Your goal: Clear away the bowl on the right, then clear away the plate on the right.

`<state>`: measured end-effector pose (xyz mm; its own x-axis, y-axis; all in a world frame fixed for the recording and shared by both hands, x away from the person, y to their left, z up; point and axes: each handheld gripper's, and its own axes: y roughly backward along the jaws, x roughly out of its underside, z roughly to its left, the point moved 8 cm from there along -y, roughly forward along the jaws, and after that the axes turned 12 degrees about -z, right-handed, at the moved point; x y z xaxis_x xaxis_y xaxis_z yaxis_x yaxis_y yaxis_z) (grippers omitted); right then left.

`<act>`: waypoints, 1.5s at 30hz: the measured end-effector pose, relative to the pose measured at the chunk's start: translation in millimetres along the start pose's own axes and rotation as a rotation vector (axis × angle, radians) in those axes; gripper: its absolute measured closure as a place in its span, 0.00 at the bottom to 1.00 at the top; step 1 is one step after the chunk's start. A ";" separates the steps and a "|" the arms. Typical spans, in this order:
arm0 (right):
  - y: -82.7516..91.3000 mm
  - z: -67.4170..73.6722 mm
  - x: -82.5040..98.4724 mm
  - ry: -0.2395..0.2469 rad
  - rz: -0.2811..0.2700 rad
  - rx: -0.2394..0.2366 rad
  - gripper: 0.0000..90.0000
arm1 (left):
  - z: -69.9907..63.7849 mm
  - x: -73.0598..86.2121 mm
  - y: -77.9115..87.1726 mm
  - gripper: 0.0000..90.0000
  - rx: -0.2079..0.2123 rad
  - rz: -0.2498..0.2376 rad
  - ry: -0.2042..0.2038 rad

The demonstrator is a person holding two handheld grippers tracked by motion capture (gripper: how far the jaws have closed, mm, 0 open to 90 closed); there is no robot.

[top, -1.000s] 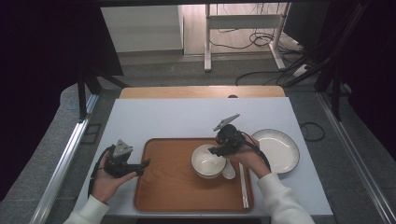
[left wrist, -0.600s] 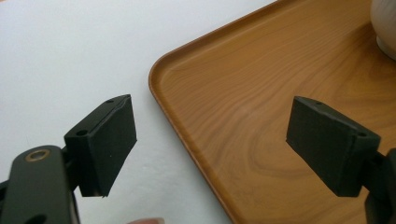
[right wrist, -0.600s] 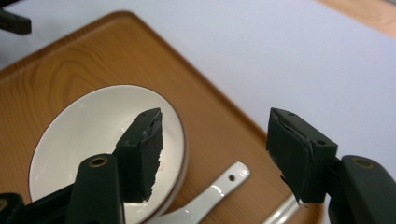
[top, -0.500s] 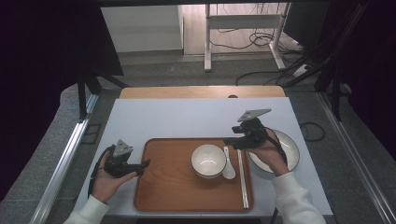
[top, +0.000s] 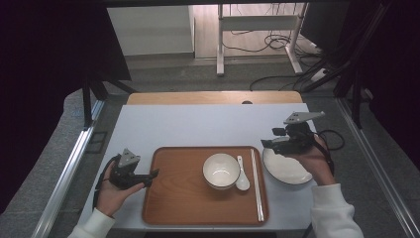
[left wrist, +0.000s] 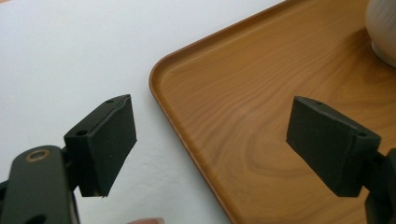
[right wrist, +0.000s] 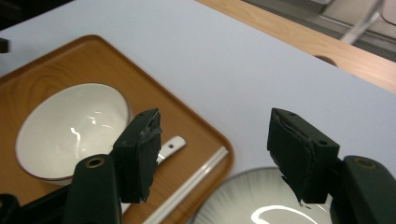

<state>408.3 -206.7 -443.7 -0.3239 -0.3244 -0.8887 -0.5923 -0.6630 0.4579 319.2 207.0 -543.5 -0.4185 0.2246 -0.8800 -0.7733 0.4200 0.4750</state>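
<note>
R gripper (top: pixel 270 144) hangs over the plate (top: pixel 289 171), jaws wide, nothing btwn them. Its jaws have just been opening, now apart w/ only table and plate rim seen btwn them in the right gripper view (right wrist: pixel 212 154). Plate sits on the table (top: pixel 198 124) just R of the tray (top: pixel 173 198), rim touching or nearly touching tray edge, can't tell which.

Key relation: plate lies directly below and slightly behind the R claw tips, toward the person; jaws point L toward the tray. Likely next: R drops down to the plate's near-tray rim. Plate is round, no long axis, so any rim pt works.

R hand much nearer the plate. L gripper (top: pixel 148 176) well apart, at tray's L edge, jaws wide and empty, straddling the rim in the left gripper view (left wrist: pixel 212 154).

On tray: bowl (top: pixel 221 170), spoon (top: pixel 242 176) just R of it, chopsticks (top: pixel 257 183) along R side, long axis front-back.
</note>
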 end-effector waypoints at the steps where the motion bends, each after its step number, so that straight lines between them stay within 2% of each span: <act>1: 1.6 -3.0 0.2 -0.005 0.002 0.015 0.38 | 0.0 -0.1 0.6 0.17 -0.001 0.000 0.000; 13: 7.8 -22.1 8.1 -0.050 0.026 0.061 0.38 | -0.9 -2.1 3.1 0.17 -0.002 -0.007 -0.001; 26: 13.3 -33.2 12.4 -0.055 0.041 0.067 0.38 | -0.2 -2.1 5.7 0.17 -0.005 -0.011 0.001; 31: 16.3 -44.7 19.5 -0.061 0.071 0.108 0.39 | -0.3 -2.3 5.8 0.17 -0.006 -0.013 0.001; 38: 23.6 -64.4 33.4 -0.137 0.092 0.147 0.39 | 0.1 -1.8 5.4 0.17 -0.005 -0.012 -0.001; 45: 26.4 -80.4 49.1 -0.179 0.121 0.175 0.41 | 0.8 -1.3 4.9 0.17 -0.006 -0.009 0.001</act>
<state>436.1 -294.3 -477.1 -0.5160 -0.2598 -0.8163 -0.6549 -0.4947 0.5714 316.3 209.5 -540.1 -0.4122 0.2201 -0.8841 -0.7799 0.4164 0.4673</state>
